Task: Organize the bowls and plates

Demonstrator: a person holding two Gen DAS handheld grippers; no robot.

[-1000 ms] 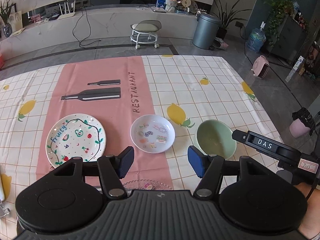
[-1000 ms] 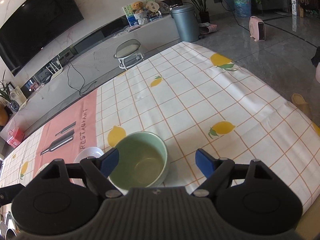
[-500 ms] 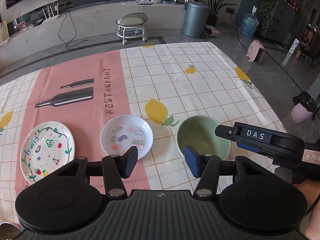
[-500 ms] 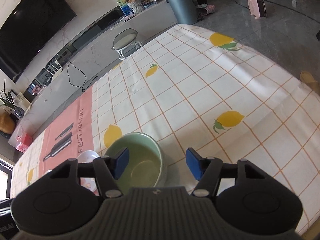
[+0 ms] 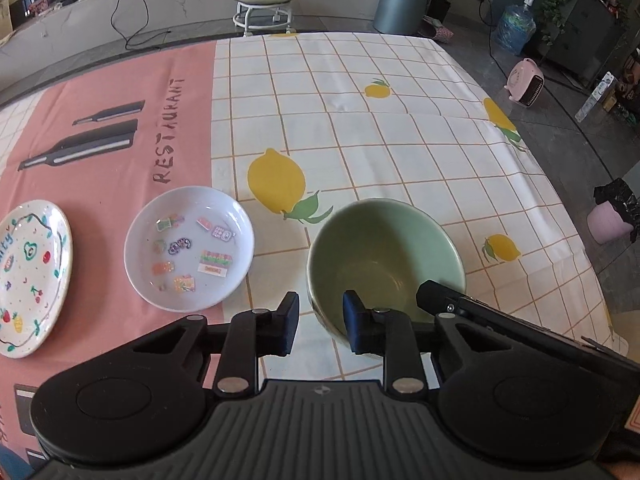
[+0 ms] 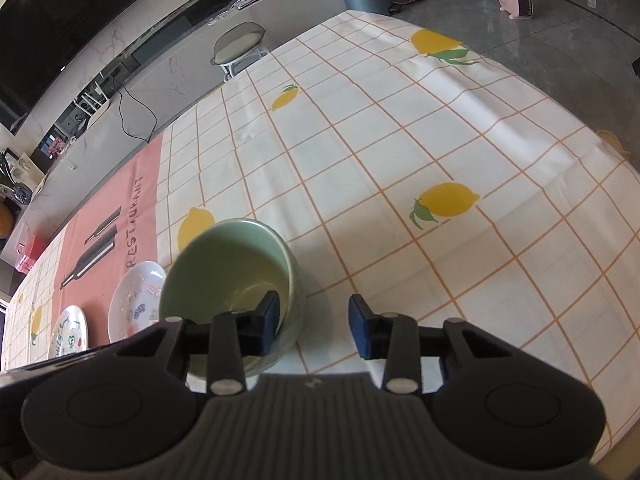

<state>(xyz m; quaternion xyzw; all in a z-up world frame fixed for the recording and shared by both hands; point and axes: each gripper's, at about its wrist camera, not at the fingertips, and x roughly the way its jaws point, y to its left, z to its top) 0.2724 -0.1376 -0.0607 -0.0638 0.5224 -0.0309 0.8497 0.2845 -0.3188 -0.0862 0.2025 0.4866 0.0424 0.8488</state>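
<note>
A green bowl stands on the tablecloth, also in the right wrist view. My left gripper is open, straddling the bowl's near-left rim. My right gripper is open, its left finger inside the bowl and its right finger outside the rim; it shows in the left wrist view. A white sticker-patterned saucer lies left of the bowl. A fruit-painted plate lies farther left.
The table has a lemon-check cloth with a pink "RESTAURANT" strip. Its right edge drops to the floor, where a pink heater and a pink bin stand. A stool is beyond the far edge.
Both grippers moved forward and down onto the green bowl. Both jaws narrowed. The plate slid toward the left edge of the left wrist view.
</note>
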